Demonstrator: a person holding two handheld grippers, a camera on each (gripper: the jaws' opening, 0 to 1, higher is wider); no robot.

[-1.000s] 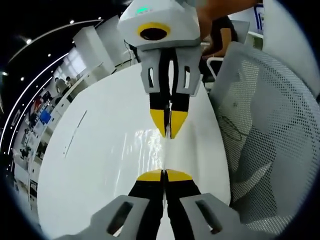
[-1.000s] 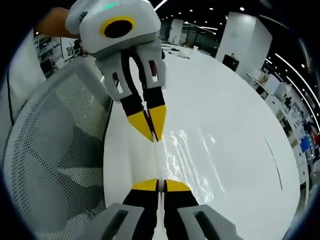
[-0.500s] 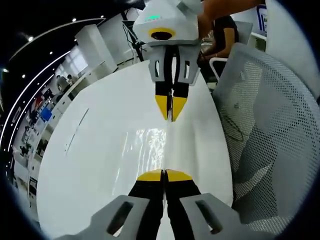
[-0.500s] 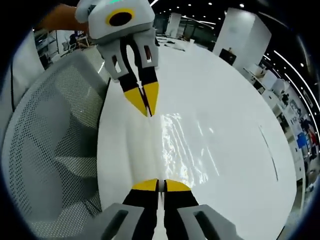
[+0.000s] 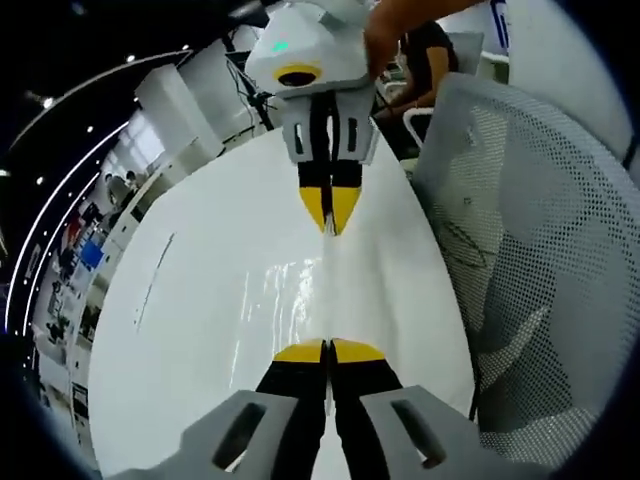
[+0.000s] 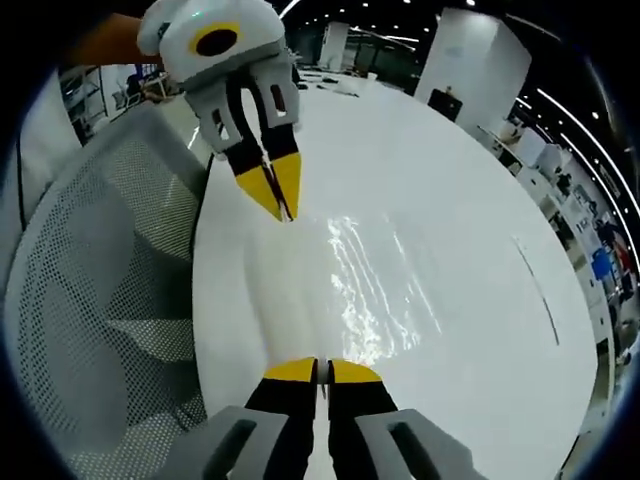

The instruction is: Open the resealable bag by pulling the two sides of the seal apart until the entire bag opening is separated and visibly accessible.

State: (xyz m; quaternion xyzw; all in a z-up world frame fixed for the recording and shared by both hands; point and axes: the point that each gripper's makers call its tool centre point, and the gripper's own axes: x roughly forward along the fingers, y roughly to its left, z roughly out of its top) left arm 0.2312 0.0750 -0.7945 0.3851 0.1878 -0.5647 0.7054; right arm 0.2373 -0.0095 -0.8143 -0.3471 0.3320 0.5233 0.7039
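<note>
In the left gripper view, my left tongs are pinched tight on the near edge of the clear resealable bag, which stretches ahead of them over the white counter to the right tongs, likewise clamped on its far edge; it looks thin, light, limp and slippery, so I judge the seal lips the only sound hold. In the right gripper view, my right tongs are closed on the film, the bag runs ahead to the left tongs, both pairs facing tip to tip, well apart, a mesh chair beside them.

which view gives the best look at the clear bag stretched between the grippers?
Right gripper view: the bag shows broad glossy wrinkles between the left gripper and right gripper. Left gripper view shows the bag fainter, with a narrower patch of glare.
</note>
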